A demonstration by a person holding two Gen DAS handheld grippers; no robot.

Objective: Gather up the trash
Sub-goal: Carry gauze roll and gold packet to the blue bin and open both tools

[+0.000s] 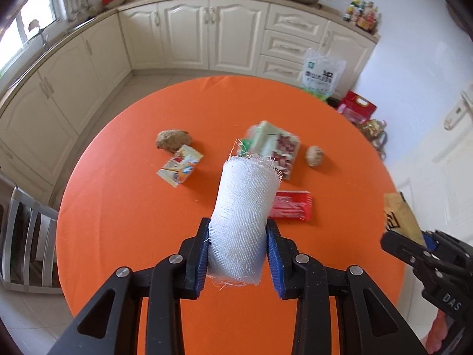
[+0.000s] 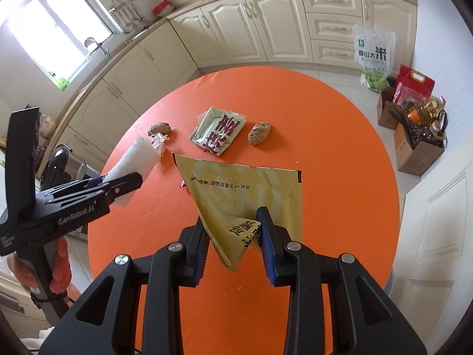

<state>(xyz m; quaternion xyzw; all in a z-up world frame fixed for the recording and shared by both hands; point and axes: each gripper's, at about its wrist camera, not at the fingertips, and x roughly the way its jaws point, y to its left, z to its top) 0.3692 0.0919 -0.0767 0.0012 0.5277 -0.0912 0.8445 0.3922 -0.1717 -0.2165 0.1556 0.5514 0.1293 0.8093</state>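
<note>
Lying loose on the orange table (image 1: pixel 118 207), three wrappers (image 1: pixel 180 165).

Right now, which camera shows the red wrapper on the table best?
The left wrist view: the red wrapper lies flat on the orange table, partly behind the gauze roll. The right wrist view shows only a red corner beside the yellow packet.

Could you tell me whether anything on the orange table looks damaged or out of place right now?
The white gauze roll clamped in the left gripper is frayed, with loose threads at both ends. A few crumbs lie scattered on the orange table. Otherwise only litter remains: wrappers and two brown lumps.
</note>
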